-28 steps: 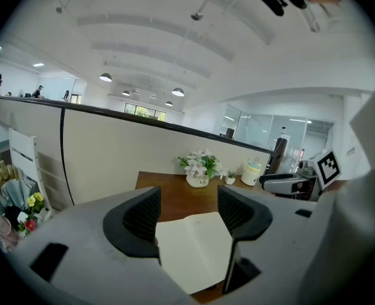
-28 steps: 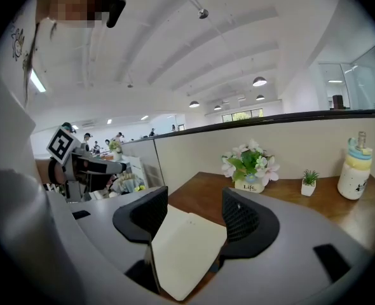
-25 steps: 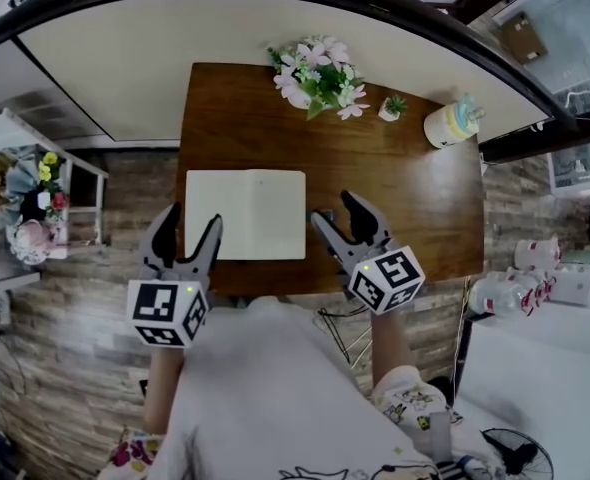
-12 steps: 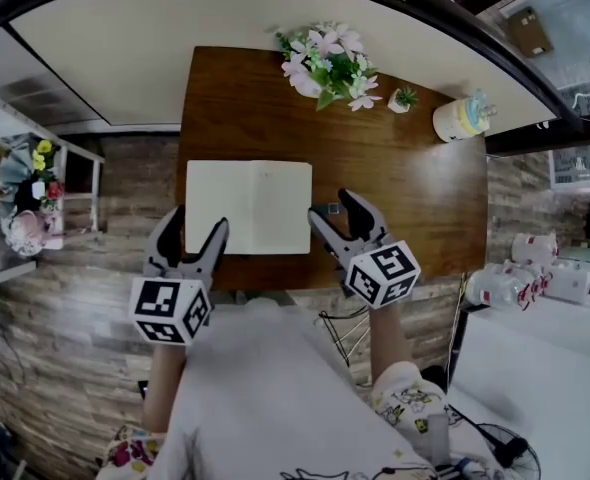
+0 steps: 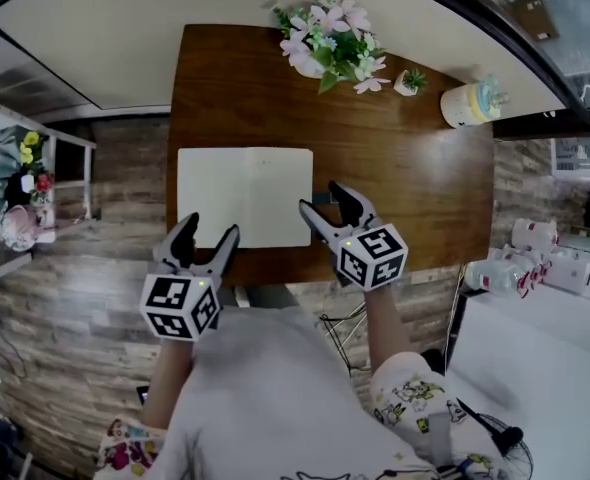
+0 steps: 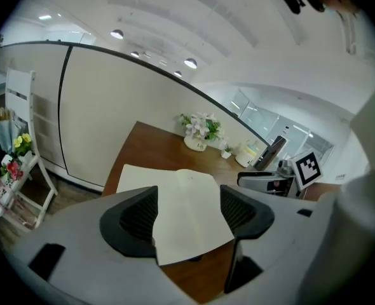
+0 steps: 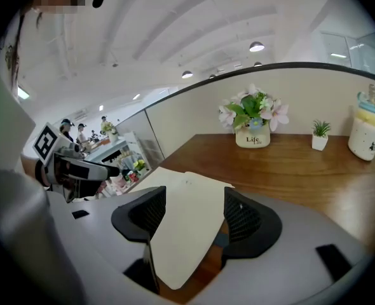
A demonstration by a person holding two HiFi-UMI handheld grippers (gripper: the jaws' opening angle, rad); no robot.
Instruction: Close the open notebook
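Note:
The open notebook (image 5: 245, 196) lies flat with blank cream pages on the brown wooden table (image 5: 405, 178), near its front edge. My left gripper (image 5: 207, 236) hovers just in front of the notebook's near left corner, jaws open and empty. My right gripper (image 5: 322, 200) is at the near right corner, also open with nothing held. In the left gripper view the left gripper (image 6: 187, 196) frames the notebook (image 6: 175, 189) ahead of its jaws. In the right gripper view the right gripper (image 7: 194, 199) frames the right page (image 7: 187, 221); that page's near corner looks slightly raised off the wood.
A pot of pink and white flowers (image 5: 330, 43), a tiny potted plant (image 5: 408, 83) and a pale lidded cup (image 5: 470, 103) stand along the table's far edge. Bare wood lies to the right of the notebook. A white shelf with flowers (image 5: 20, 183) is at the left.
Both grippers have sunk lower towards the table and now sit closer to the notebook's near corners. The notebook has not moved.

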